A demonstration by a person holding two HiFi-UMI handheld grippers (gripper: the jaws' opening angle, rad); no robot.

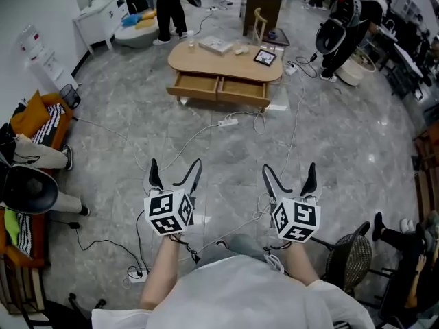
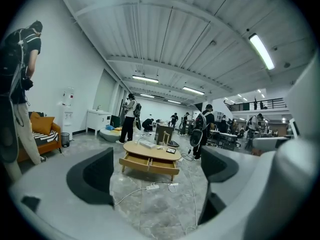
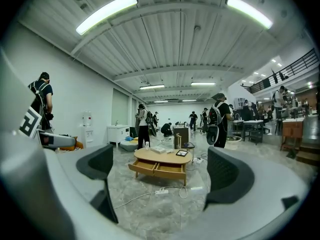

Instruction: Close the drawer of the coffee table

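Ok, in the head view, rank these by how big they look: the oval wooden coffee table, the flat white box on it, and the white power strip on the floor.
1. oval wooden coffee table
2. flat white box
3. white power strip, smallest even though it lies nearer the camera

White power strip (image 1: 228, 122) and trailing cables (image 1: 194, 136) on grey marble floor (image 1: 343, 156); orange sofa (image 1: 31, 112) at left; person (image 1: 168, 9) standing at far end.
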